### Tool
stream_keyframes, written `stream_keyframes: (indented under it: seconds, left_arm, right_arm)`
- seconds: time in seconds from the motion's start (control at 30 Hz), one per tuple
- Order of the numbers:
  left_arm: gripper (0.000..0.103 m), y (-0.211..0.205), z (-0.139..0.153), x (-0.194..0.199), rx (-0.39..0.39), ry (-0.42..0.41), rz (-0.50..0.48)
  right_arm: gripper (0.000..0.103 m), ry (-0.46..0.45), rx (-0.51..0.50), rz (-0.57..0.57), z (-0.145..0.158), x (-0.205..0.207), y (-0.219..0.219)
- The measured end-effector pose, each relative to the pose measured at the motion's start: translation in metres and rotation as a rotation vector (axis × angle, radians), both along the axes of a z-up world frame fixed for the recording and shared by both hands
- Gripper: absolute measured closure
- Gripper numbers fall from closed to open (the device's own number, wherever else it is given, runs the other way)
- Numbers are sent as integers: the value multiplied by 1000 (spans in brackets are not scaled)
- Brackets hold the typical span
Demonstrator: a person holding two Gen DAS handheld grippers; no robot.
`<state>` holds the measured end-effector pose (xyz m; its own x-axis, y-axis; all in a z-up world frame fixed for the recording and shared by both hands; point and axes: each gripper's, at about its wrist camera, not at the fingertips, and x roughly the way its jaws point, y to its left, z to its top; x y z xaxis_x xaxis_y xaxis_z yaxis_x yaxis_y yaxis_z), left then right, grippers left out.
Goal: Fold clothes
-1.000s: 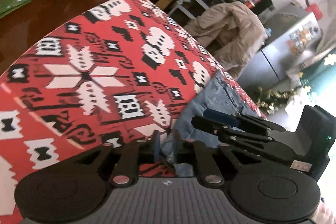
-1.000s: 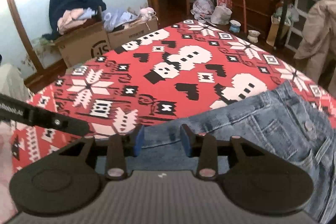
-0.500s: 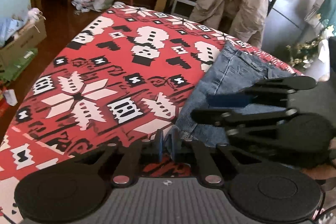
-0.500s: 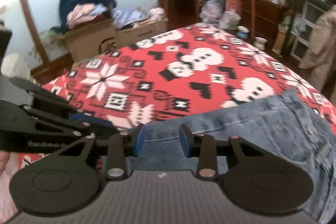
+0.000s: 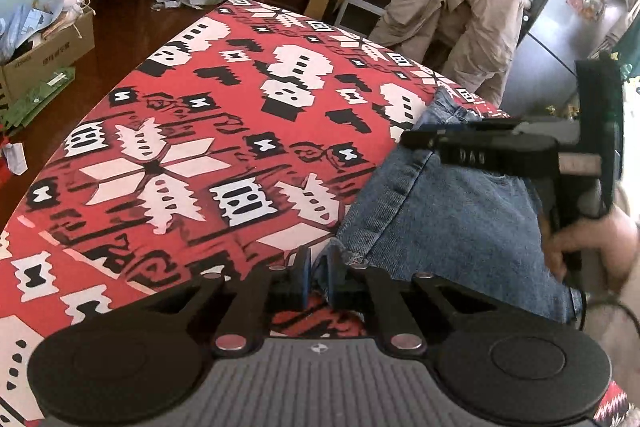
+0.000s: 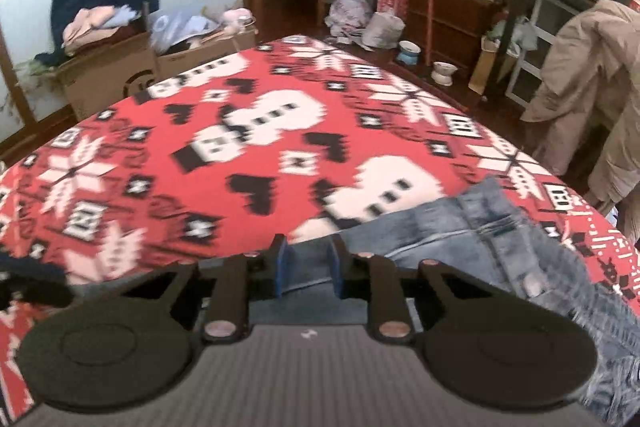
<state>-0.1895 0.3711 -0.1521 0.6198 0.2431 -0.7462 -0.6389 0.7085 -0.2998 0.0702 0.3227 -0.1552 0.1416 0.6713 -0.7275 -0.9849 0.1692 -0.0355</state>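
Though pinched, jeans (image 5: 452,219) lengthwise away.

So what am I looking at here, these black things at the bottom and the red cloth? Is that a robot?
No robot: a person holds one pair of tongs in each hand, and each has a camera looking along its two fingers. One picture is from the left tongs, the other from the right tongs; the black shapes at the bottom are the tongs' own parts. In the left picture you also see the right tongs and the hand gripping them. On the table lies a red patterned cloth with jeans on it. The left tongs are pinched on the jeans' edge; the right tongs have denim between their fingers too.
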Motion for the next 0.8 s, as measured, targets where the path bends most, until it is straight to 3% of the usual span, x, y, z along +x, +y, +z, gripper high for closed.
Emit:
stream_keyframes:
  seconds: [0.13, 0.3, 0.47, 0.63, 0.8]
  left_arm:
    - [94, 1, 0, 0, -5, -3, 1]
    - [93, 2, 0, 0, -9, 1, -5]
    - [94, 5, 3, -1, -26, 2, -5]
    - [93, 3, 2, 1, -18, 14, 1]
    - [93, 4, 2, 1, -24, 15, 8]
  right_arm:
    - [70, -27, -1, -38, -1, 23, 11]
    - [71, -78, -16, -58, 1, 36, 23]
    - [68, -45, 17, -100, 17, 56, 6]
    - [71, -38, -14, -103, 9, 65, -2]
    - [82, -7, -2, -163, 2, 81, 12]
